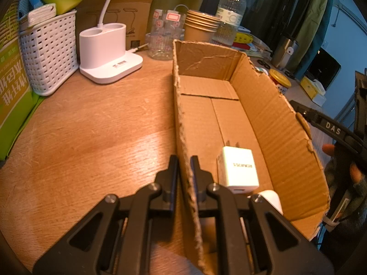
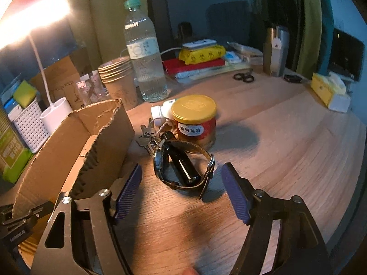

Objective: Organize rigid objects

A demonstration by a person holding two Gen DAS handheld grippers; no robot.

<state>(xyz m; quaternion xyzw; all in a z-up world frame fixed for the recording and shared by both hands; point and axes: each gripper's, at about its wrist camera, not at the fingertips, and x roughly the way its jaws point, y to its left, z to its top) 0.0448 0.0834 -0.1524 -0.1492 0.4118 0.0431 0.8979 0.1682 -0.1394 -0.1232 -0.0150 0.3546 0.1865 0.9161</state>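
An open cardboard box (image 1: 270,119) lies on the wooden table; it also shows in the right wrist view (image 2: 68,142). My left gripper (image 1: 184,162) is shut on the box's left wall. Inside the box lie a white charger plug (image 1: 239,169) and a white rounded object (image 1: 271,198), partly hidden. My right gripper (image 2: 181,174) is open and empty, just in front of a wristwatch (image 2: 185,165) with a black cylinder (image 2: 182,160) lying through its strap. Behind them are keys (image 2: 149,135), a yellow-lidded jar (image 2: 195,119) and a small white item (image 2: 160,111).
A white lamp base (image 1: 107,52), a white basket (image 1: 50,48), stacked paper cups (image 1: 200,26) and a water bottle (image 2: 145,52) stand behind the box. Books, scissors (image 2: 244,77), a steel flask (image 2: 275,50) and a tissue box (image 2: 330,91) are at the far right.
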